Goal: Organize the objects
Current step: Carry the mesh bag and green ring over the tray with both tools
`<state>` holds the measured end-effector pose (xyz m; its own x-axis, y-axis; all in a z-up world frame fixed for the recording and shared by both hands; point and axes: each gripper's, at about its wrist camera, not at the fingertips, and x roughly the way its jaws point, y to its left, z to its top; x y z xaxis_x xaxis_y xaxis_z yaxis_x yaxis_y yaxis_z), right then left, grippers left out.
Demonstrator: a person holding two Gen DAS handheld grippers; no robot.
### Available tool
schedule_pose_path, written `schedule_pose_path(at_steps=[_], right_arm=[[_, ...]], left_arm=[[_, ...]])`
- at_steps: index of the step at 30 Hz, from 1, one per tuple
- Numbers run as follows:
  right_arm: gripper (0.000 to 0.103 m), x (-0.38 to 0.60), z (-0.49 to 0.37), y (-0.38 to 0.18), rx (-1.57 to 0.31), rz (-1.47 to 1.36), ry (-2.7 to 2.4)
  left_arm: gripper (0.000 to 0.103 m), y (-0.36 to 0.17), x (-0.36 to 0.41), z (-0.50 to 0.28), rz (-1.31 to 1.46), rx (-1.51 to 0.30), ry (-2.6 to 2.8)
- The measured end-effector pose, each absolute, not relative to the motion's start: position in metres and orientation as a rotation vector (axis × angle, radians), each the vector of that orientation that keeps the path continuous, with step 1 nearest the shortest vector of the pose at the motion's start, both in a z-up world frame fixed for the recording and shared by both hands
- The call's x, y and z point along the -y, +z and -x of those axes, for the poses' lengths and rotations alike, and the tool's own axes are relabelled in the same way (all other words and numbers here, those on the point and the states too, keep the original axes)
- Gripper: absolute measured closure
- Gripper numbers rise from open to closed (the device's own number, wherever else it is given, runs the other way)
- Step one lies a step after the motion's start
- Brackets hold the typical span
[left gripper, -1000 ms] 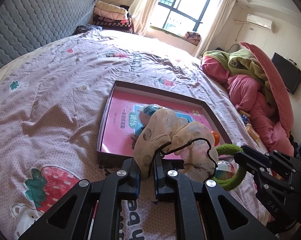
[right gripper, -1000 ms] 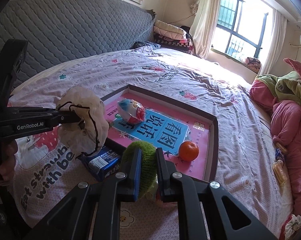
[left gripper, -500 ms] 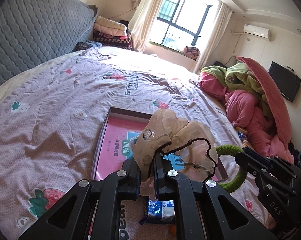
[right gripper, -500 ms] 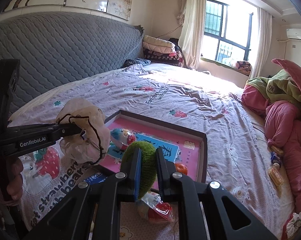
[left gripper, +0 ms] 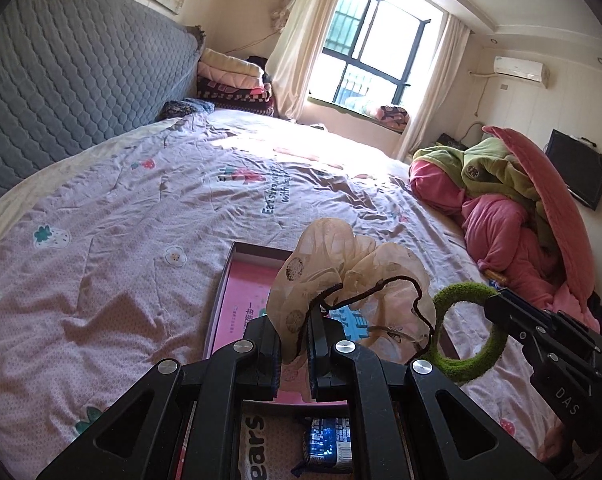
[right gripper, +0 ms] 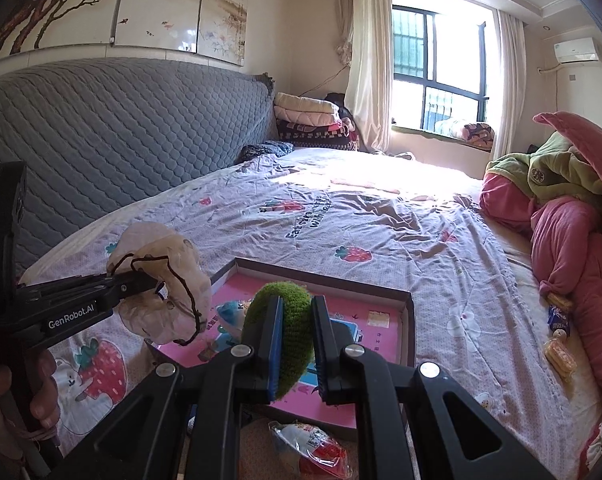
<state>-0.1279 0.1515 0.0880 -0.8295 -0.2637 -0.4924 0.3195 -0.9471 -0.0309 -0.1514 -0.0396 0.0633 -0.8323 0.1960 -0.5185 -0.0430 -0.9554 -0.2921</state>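
Note:
My left gripper (left gripper: pixel 295 340) is shut on a beige ruffled scrunchie (left gripper: pixel 357 276) trimmed with dark cord, held in the air above the bed. In the right wrist view that scrunchie (right gripper: pixel 161 280) hangs at the left from the left gripper (right gripper: pixel 141 280). My right gripper (right gripper: pixel 295 344) is shut on a fuzzy green ring (right gripper: pixel 285 340), which also shows at the right of the left wrist view (left gripper: pixel 471 328). Below both lies a shallow brown tray (right gripper: pixel 409 320) with a pink picture sheet inside and a blue-and-pink toy (right gripper: pixel 229 314), partly hidden.
A blue snack packet (left gripper: pixel 327 444) and a red-and-white wrapped snack (right gripper: pixel 313 448) lie on the strawberry-print quilt (left gripper: pixel 101 260) in front of the tray. Pink and green bedding (right gripper: pixel 561 220) is piled at the right, a grey padded headboard (right gripper: pixel 101 128) at the left. A hand (right gripper: pixel 41 384) grips the left handle.
Both grippers have risen with the scrunchie and the green ring still clamped. The tray has slid lower in both views, and the orange ball is now hidden behind the right gripper.

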Motion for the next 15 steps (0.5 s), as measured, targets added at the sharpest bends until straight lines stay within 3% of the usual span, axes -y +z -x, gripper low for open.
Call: schedule_pose_path(at_steps=[15], right_arm=[[0.089, -0.157, 0.153, 0.095, -0.184, -0.719, -2.754]], left_arm=[[0.094, 0.050, 0.042, 0.180, 0.895, 0.460, 2.857]])
